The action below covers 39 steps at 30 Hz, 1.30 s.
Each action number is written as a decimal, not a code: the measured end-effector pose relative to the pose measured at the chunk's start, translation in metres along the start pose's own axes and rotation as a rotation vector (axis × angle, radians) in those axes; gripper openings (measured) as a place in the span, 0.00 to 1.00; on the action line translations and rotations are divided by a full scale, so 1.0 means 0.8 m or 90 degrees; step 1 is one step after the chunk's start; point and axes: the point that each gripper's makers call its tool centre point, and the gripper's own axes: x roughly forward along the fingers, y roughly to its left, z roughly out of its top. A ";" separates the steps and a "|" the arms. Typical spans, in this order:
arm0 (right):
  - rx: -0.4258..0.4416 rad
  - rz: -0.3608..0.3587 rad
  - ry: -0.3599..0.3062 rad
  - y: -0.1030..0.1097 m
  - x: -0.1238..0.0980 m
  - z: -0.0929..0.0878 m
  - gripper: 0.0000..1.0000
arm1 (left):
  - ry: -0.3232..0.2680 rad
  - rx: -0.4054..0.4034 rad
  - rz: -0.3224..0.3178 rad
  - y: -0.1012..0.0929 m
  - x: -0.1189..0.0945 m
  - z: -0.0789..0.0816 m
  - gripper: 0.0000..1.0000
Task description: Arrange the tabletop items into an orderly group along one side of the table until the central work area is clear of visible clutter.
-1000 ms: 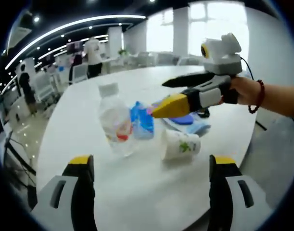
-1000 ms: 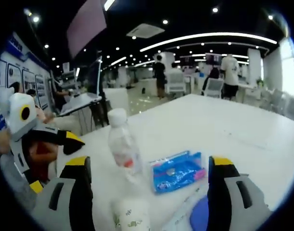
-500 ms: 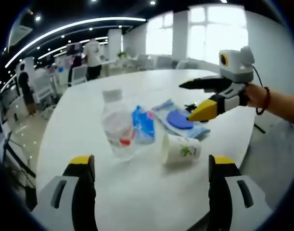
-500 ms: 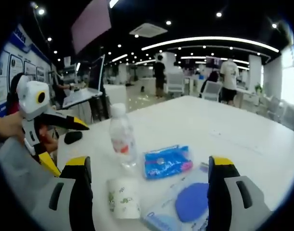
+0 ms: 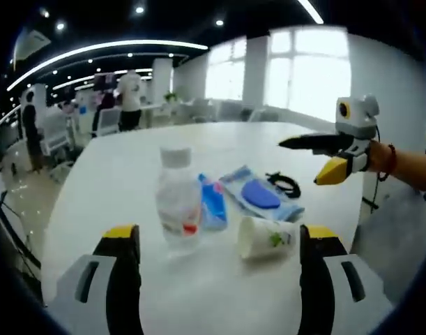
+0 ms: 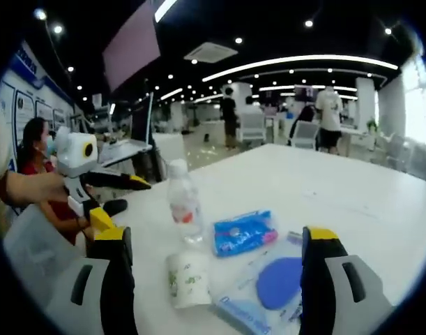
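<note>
Bare tabletop (image 5: 219, 293) open just in front of the upright bottle (image 5: 179, 197), blocked beyond it by the blue packet (image 5: 214, 203), tipped paper cup (image 5: 267, 237), clear pouch (image 5: 261, 195) and black cable (image 5: 285, 184).

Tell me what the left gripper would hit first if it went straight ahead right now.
Probably the paper cup lying on its side, or the upright water bottle beside it. Both sit between the open left gripper and the rest of the clutter, though depth is hard to judge.
</note>
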 end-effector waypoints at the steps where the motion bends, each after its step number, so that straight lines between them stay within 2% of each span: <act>1: 0.000 -0.004 0.000 -0.002 -0.003 0.000 1.00 | 0.001 -0.006 0.001 0.002 0.002 0.000 0.92; 6: 0.005 -0.021 -0.006 -0.007 -0.011 -0.002 1.00 | -0.019 -0.016 0.010 0.004 0.011 0.005 0.90; 11: 0.015 -0.028 -0.007 -0.007 -0.015 -0.006 1.00 | -0.022 -0.038 0.018 0.012 0.025 0.000 0.90; 14: 0.016 -0.045 -0.016 -0.011 -0.020 -0.007 0.99 | -0.044 -0.051 0.015 0.014 0.032 0.004 0.91; 16: 0.022 -0.057 -0.016 -0.016 -0.021 -0.011 0.99 | -0.074 -0.065 0.009 0.015 0.039 0.010 0.91; 23: 0.034 -0.071 -0.010 -0.022 -0.023 -0.020 0.99 | -0.093 -0.075 0.040 0.030 0.060 0.008 0.89; 28: 0.040 -0.081 -0.011 -0.028 -0.024 -0.023 0.99 | -0.100 -0.089 0.083 0.045 0.069 0.005 0.88; 32: 0.043 -0.086 -0.011 -0.033 -0.025 -0.024 0.99 | -0.108 -0.073 0.126 0.055 0.073 0.002 0.81; 36: 0.041 -0.094 -0.008 -0.036 -0.025 -0.025 0.99 | -0.144 -0.082 0.131 0.053 0.077 0.009 0.77; 39: 0.041 -0.099 -0.010 -0.038 -0.026 -0.024 0.99 | -0.155 -0.104 0.133 0.054 0.080 0.011 0.73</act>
